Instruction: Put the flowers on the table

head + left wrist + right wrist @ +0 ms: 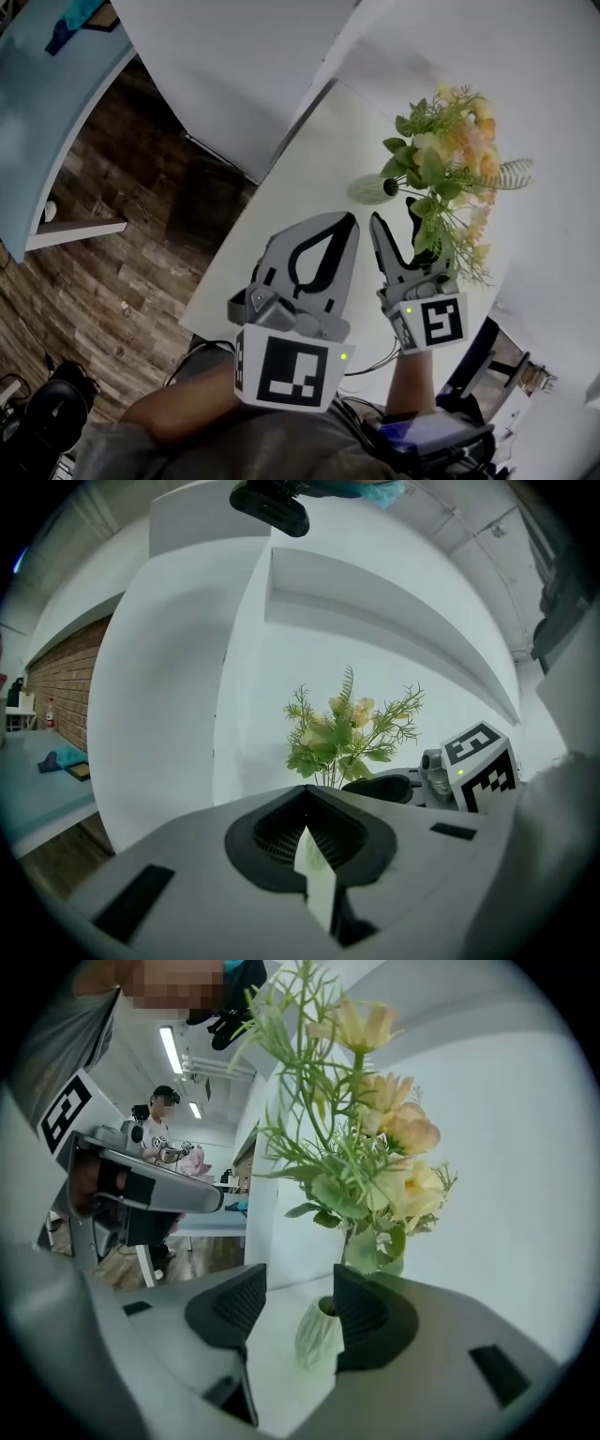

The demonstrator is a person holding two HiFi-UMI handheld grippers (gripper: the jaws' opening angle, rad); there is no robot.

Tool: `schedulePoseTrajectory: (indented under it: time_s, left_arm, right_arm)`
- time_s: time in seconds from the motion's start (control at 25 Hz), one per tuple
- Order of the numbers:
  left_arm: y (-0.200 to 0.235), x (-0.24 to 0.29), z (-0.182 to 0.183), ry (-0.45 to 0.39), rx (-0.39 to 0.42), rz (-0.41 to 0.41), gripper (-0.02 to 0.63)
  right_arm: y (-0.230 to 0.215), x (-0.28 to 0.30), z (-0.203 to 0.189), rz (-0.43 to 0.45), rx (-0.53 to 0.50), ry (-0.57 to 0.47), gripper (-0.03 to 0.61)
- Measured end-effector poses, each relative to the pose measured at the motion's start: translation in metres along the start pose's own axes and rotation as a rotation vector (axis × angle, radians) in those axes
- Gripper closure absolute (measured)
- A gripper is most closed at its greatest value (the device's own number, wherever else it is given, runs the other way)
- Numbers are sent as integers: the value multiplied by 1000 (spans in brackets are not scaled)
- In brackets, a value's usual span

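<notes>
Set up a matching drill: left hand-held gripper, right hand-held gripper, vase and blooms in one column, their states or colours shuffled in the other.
1. left hand-held gripper
2. right hand-held gripper
3. vase
4. blooms

A. pale green, upright on the white table
B. jaws apart
C. peach and yellow
D. jaws together

Pairs: 1-D, 2-B, 3-A, 4-C

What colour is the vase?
The vase is pale green with a ribbed surface. It shows best in the right gripper view.
</notes>
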State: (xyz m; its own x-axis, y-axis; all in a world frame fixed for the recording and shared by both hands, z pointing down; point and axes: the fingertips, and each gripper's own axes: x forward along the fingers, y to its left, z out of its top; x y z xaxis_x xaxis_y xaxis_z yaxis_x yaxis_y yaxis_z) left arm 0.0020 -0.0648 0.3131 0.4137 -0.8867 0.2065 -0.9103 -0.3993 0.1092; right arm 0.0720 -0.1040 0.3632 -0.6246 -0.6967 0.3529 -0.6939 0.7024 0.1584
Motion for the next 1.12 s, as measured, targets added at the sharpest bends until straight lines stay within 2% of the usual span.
schedulePoseTrajectory:
  time_s: [0.16, 0.4, 0.8, 1.12]
  left_arm:
    - [5, -1, -2, 4, -1, 3, 606]
    - [12, -1, 2, 3, 48, -2, 606]
    - [15, -3, 2, 12, 96, -13, 606]
    - [13, -5, -3, 47, 22, 9, 606]
  right_arm:
    - [1, 3, 3, -2, 2, -15, 347]
    - [-2, 1, -4, -23, 14, 15, 347]
    - [-1, 2, -7, -29, 38, -11, 347]
    - [-5, 1, -8, -40, 54, -16, 348]
